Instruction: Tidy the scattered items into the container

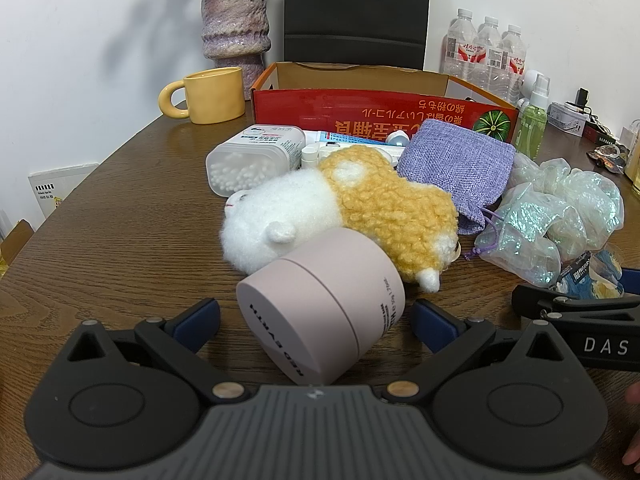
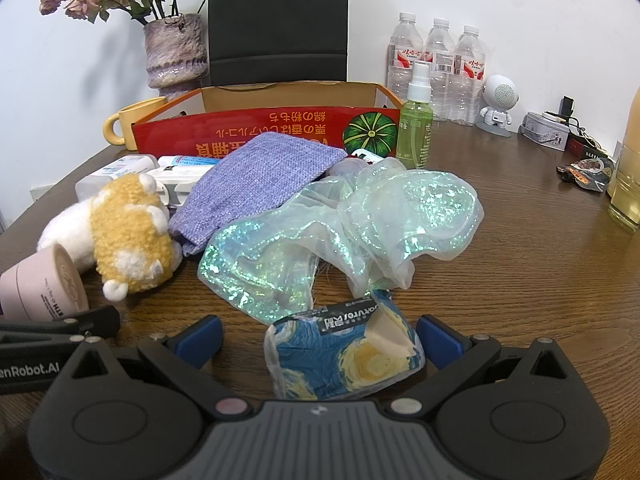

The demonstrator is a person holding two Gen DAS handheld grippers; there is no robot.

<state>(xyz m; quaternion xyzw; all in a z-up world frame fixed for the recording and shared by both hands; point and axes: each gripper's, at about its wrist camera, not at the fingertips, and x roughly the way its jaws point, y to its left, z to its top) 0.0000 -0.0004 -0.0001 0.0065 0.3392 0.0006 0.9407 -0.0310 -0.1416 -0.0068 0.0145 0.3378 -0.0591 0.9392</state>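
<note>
Tidying barely begun: left gripper (image 1: 316, 318) spread wide around a pink jar (image 1: 320, 312); right gripper (image 2: 318, 338) wide around a tissue pack (image 2: 344, 354); plush (image 1: 340, 216), pouch (image 1: 456, 168) and film (image 2: 340, 232) lie before the box (image 1: 380, 110).
</note>
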